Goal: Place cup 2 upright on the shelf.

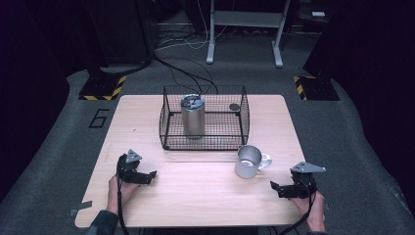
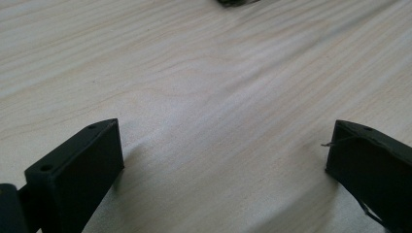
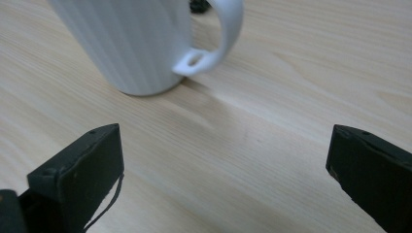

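Just ahead of the right gripper [image 1: 274, 186], jaws wide and empty, stands the white mug [image 3: 131, 43]; left gripper [image 1: 152, 174] likewise wide. Probably pre-grasp: advance toward the mug's handle [image 3: 221, 34].

White ribbed mug [image 1: 248, 161] standing upright on my tabletop [image 1: 195, 196], handle turned right, just in front of the black wire basket [image 1: 204, 117]. Inside that basket, left of centre, a steel tumbler [image 1: 193, 116] stands upright with its lid on.

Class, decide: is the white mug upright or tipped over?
Upright: the white mug stands on its base on the table, rim facing up, handle sideways.
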`<state>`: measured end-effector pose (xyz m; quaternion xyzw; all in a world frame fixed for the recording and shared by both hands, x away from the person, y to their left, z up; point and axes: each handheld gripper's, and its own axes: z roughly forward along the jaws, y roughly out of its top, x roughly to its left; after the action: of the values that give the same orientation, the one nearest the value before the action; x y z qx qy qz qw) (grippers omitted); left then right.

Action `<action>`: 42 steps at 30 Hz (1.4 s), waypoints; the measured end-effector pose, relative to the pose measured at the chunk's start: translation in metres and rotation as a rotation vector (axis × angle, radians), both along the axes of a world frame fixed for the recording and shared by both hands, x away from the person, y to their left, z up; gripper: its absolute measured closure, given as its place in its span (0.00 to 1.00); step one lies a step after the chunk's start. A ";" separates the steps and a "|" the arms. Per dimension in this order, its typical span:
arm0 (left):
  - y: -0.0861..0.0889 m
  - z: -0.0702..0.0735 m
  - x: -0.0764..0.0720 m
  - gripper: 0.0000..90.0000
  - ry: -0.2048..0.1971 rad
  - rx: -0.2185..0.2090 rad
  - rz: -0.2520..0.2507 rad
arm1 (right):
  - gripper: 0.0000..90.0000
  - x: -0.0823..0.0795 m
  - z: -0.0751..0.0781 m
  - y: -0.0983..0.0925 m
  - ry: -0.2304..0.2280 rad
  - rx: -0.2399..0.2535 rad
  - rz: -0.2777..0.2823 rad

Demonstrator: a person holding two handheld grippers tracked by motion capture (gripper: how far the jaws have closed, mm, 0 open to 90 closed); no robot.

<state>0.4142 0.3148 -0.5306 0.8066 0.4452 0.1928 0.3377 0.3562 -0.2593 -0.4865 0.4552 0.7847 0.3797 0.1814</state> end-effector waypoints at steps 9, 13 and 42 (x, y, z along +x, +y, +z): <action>0.000 0.000 0.000 0.00 0.000 0.001 -0.002 | 0.00 0.000 0.034 0.021 -0.046 0.004 0.092; 0.001 0.000 0.000 0.00 0.002 0.007 -0.007 | 0.00 0.008 0.043 0.034 -0.057 -0.011 0.132; 0.000 0.000 0.000 0.00 0.001 0.004 -0.004 | 0.00 0.071 0.045 0.095 0.010 -0.091 0.244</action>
<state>0.4143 0.3152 -0.5305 0.8084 0.4431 0.1927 0.3363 0.4269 -0.1643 -0.4411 0.3493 0.8516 0.3607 0.1505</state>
